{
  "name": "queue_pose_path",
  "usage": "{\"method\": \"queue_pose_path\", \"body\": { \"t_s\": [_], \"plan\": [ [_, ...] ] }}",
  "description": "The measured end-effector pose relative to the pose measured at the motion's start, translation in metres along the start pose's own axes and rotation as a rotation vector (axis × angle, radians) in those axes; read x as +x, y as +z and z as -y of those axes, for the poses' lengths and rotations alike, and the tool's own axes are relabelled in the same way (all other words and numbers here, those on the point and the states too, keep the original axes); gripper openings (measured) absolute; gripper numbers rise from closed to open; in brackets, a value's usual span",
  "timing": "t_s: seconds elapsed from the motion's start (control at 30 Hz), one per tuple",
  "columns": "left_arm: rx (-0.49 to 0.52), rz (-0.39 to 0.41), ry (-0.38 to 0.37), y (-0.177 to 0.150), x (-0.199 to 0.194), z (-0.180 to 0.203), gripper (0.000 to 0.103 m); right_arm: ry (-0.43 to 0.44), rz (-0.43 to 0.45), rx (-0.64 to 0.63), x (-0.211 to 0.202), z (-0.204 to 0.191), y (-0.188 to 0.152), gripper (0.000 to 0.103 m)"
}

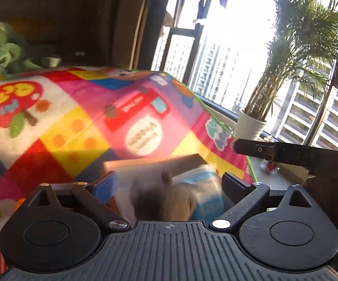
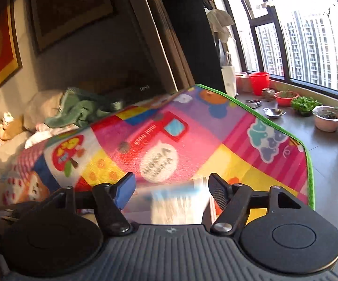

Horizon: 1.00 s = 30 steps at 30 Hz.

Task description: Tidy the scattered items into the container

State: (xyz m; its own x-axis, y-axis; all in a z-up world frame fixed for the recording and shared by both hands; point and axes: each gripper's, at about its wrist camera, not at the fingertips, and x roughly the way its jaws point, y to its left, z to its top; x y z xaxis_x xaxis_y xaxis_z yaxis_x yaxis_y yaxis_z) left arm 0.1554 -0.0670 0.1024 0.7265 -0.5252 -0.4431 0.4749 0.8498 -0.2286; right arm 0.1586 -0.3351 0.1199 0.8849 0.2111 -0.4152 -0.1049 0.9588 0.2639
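Note:
In the left wrist view my left gripper stands wide open above a brown box on the colourful play mat. Inside the box lie a blurred brown plush toy and a blue and white packet. The other gripper's black finger reaches in from the right. In the right wrist view my right gripper is open, with a blurred blue and white packet between and below its fingers; whether they touch it is unclear.
The mat has a green edge and ends at a grey floor with plant pots, a red bucket and a metal bowl. A potted palm stands by the window. A sofa with a green blanket is at the back left.

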Motion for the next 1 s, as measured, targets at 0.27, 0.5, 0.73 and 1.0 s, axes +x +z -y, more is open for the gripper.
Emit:
{"method": "queue_pose_path", "body": {
  "t_s": [0.27, 0.5, 0.73, 1.0],
  "plan": [
    [0.113, -0.01, 0.2, -0.075, -0.075, -0.014, 0.103, -0.08, 0.019, -0.272, -0.027, -0.021, -0.065, 0.084],
    [-0.016, -0.032, 0.292, -0.13, -0.108, -0.041, 0.103, 0.093, -0.076, -0.484, -0.034, -0.089, -0.111, 0.084],
    [-0.12, -0.016, 0.373, -0.144, -0.135, -0.076, 0.103, 0.209, -0.122, -0.629, -0.026, -0.156, -0.134, 0.074],
    [-0.208, 0.019, 0.412, -0.143, -0.163, -0.108, 0.103, 0.394, -0.238, -0.733, -0.013, -0.203, -0.16, 0.061]
  ]
}}
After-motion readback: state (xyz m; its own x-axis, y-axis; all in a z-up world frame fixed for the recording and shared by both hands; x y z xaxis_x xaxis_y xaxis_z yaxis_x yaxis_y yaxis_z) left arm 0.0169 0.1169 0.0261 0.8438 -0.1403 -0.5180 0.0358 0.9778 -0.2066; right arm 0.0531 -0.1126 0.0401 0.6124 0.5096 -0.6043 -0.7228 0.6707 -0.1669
